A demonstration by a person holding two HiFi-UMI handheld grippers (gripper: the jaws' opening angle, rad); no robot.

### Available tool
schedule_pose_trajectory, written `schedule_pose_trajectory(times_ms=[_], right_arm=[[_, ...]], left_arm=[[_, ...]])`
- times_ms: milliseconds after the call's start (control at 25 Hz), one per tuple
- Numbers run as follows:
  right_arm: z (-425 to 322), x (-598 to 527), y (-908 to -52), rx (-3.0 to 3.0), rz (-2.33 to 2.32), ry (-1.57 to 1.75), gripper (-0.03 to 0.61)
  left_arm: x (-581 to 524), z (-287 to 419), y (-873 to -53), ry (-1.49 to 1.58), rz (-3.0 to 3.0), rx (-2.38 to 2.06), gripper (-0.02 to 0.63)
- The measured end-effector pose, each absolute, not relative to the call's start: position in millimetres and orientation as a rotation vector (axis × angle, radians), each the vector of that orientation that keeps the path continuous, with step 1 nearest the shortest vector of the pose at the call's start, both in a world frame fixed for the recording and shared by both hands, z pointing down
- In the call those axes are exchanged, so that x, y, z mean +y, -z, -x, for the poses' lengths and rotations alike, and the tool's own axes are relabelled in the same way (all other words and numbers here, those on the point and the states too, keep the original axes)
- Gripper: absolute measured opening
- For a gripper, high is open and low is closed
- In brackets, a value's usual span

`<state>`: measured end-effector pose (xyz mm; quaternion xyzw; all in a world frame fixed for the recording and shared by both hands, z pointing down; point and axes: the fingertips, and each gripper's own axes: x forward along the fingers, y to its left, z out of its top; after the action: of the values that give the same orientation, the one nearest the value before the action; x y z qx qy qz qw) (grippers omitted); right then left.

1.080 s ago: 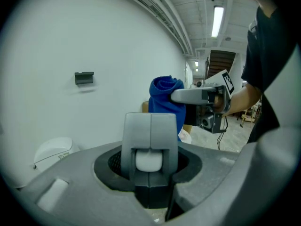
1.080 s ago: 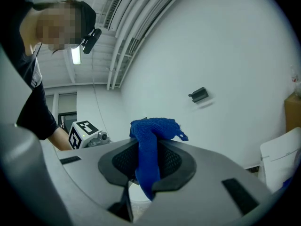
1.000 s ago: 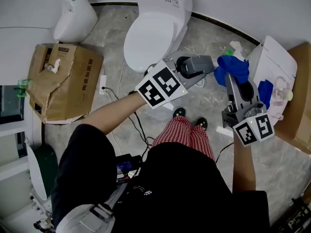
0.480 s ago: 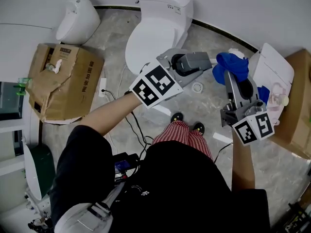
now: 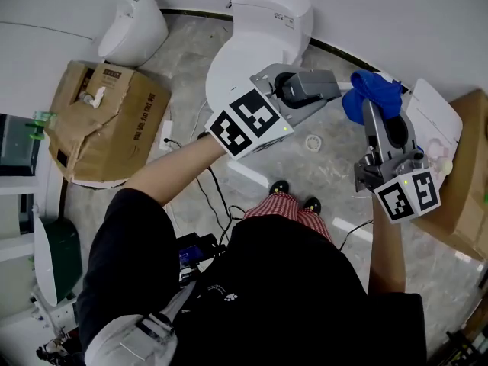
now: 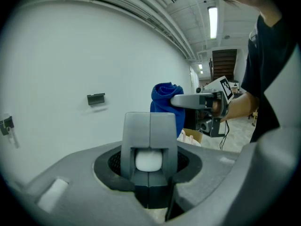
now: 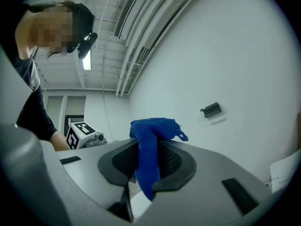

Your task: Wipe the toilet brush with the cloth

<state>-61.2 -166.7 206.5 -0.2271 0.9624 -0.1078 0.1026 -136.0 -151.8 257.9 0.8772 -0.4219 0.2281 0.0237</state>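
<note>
Clamped in left claw (image 6: 149, 126) at 1 o'clock: brush (image 6: 149, 160) handle, likely stiff, light, slick. Pinched in right claw (image 7: 148, 149) at 2 o'clock: soft, limp cloth (image 7: 153, 131). Best gripped firmly mid-handle.

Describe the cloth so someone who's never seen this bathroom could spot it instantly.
Start at the white toilet by the wall. Right of it in the head view, the right gripper pinches the cloth. Unlike the grey gripper and white toilet, it is bright blue and bunched.
</note>
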Motion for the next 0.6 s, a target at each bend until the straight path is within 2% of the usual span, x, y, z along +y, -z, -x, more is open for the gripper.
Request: schedule_pose_trajectory(times_ms=[600], right_arm=[[65.4, -151.9, -150.1, 2.815, 0.594, 0.18, 0.078]], left_arm=[[-142.9, 137.8, -200.4, -0.564, -2.77, -1.427, 0.166]])
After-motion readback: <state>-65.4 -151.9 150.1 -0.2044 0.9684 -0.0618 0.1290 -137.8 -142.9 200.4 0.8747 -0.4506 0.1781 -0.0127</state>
